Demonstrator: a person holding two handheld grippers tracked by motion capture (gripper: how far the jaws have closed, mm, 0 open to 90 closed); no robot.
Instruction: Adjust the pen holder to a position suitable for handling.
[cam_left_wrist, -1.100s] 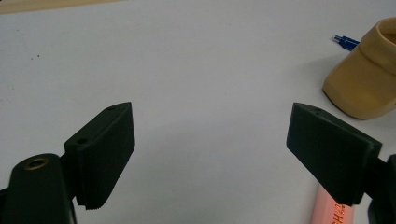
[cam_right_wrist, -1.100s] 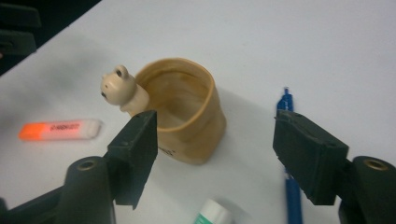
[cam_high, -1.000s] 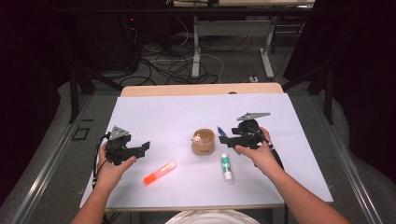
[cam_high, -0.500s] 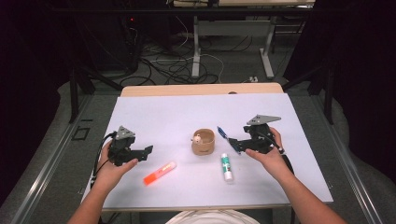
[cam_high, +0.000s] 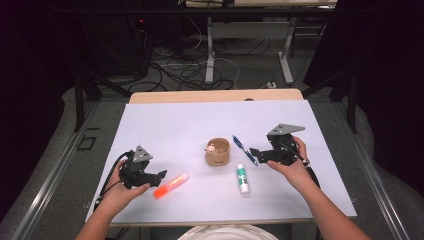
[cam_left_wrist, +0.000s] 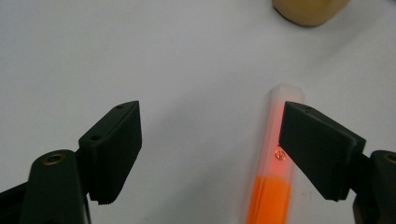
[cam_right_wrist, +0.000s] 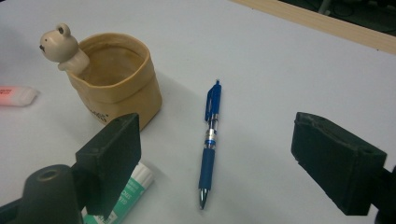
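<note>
- Orange highlighter (cam_high: 171, 185) flat on white table (cam_high: 170, 130), near front-left, just beside left gripper (cam_high: 161, 175); clear cap end toward tan cup (cam_high: 217, 153).
- Left gripper: jaws apart, just been closing; nothing pinched, right jaw over highlighter cap in left gripper view.
- Blue pen (cam_right_wrist: 209, 142) flat, right of cup, in line between jaws of right gripper (cam_high: 254, 151).
- Right gripper: jaws wide, just been opening, empty.
- Glue stick (cam_high: 242, 178) below pen, near cup.
</note>
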